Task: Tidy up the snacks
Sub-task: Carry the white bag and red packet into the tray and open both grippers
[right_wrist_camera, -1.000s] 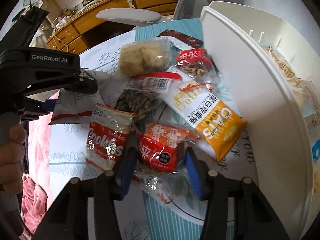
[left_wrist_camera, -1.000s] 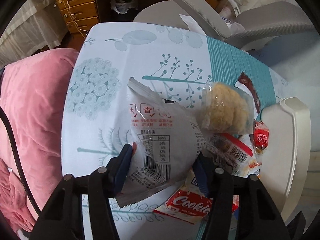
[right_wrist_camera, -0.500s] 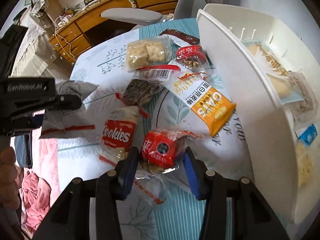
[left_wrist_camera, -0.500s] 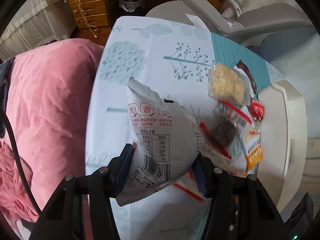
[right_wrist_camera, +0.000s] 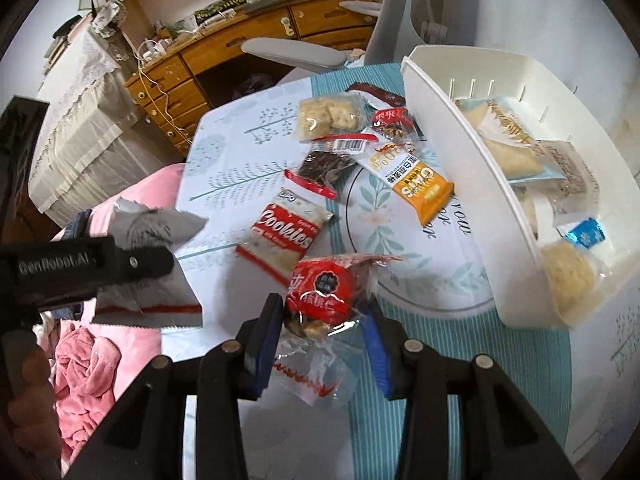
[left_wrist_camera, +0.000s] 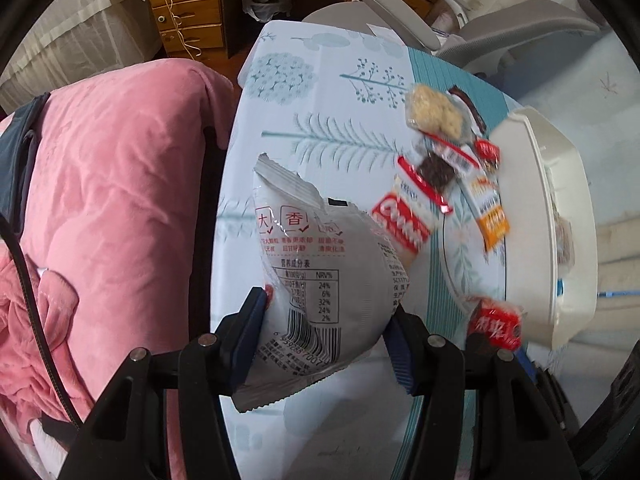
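the left gripper [left_wrist_camera: 326, 332] has its fingers clenched on a grey bag [left_wrist_camera: 320, 276], held above the counter [left_wrist_camera: 320, 112]. the right gripper [right_wrist_camera: 322, 330] grasps a red packet [right_wrist_camera: 322, 290], lifted clear beside the white bin [right_wrist_camera: 472, 184], its fingers having just closed further.

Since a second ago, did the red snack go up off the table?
Yes. The red snack, clamped in the right gripper, has risen: the cookies pack on the table looks farther below.

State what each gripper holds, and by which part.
Left gripper: white snack bag, pinched across its lower half, above the bottom seam. Right gripper: red walnut snack packet, clamped by its two sides.
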